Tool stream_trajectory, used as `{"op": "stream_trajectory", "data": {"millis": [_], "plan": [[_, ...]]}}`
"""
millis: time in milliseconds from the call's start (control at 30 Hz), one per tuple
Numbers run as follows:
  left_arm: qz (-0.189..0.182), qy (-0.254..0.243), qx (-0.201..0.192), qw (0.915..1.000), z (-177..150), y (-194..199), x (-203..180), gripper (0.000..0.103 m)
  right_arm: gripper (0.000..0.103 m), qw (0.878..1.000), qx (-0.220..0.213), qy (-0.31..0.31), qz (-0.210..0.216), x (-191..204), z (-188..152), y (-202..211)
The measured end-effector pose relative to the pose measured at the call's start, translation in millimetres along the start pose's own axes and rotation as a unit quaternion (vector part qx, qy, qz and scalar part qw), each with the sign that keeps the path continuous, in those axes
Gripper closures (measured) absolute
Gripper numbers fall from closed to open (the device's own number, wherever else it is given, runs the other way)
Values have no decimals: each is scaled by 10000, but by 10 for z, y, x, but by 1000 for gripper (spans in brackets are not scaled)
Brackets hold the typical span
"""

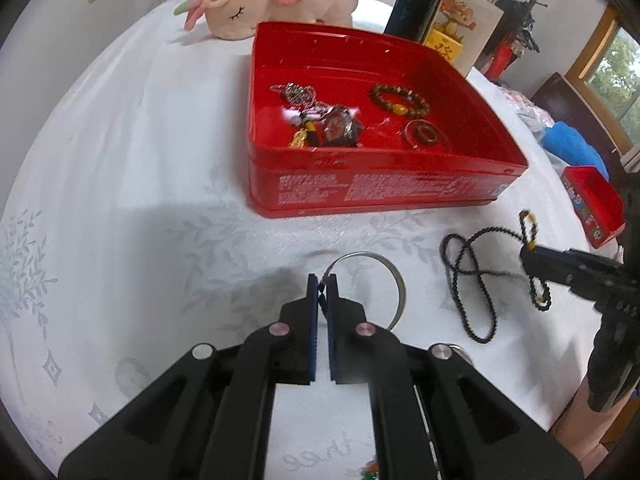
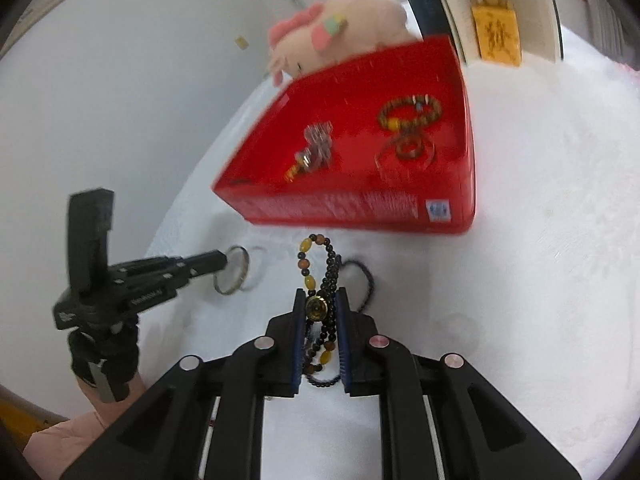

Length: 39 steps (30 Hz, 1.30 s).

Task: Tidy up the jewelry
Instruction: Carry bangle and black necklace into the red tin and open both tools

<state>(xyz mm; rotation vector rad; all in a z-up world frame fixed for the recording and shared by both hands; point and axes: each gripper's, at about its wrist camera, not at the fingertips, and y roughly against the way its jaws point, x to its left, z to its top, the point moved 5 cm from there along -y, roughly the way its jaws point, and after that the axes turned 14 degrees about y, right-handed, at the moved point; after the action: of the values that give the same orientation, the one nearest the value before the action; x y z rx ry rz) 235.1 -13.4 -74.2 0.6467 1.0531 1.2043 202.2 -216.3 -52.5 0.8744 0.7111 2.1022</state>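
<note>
While my left gripper (image 1: 323, 280) sits pressed together on the rim of the bangle (image 1: 394, 280), near the table's (image 1: 140, 200) front edge, my right gripper (image 2: 320, 300) is pinching the necklace (image 2: 326, 264), its dark beads looping up past the tips and trailing onto the cloth. Behind both sits the red tin (image 1: 360, 190), closer to the far edge, already holding a bracelet (image 1: 400, 100), a ring (image 1: 425, 133) and some charms (image 1: 316, 118).
</note>
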Motion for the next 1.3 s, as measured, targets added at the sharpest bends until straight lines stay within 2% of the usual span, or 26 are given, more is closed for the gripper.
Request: {"op": "stream_trajectory", "data": {"millis": [300,533,733,900,1033,1300], "plan": [[-156,-221,-267,9993,167,326,-252,101,89,9967,-637,494,-7,239,431,662],[-299,-345,-577,9973,475,647,-480,101,89,9905,-1078,836,-189,415,1002,1122],[-340,-395,-571,9970,819,742,-630,101,89,9874,-1176,1004,-324,463,1542,1301],[-139,-290,-639,9974,1168,636,-653,101,89,9885,-1073,938,-502,336,1858,1169],[-18,-173,-582,9982,1386,423,-618,100,89,9909,-885,808,-608,122,1990,831],[97,-31,-231,9997,1664,-198,-556,100,89,9953,-435,479,-720,-389,1997,37]]}}
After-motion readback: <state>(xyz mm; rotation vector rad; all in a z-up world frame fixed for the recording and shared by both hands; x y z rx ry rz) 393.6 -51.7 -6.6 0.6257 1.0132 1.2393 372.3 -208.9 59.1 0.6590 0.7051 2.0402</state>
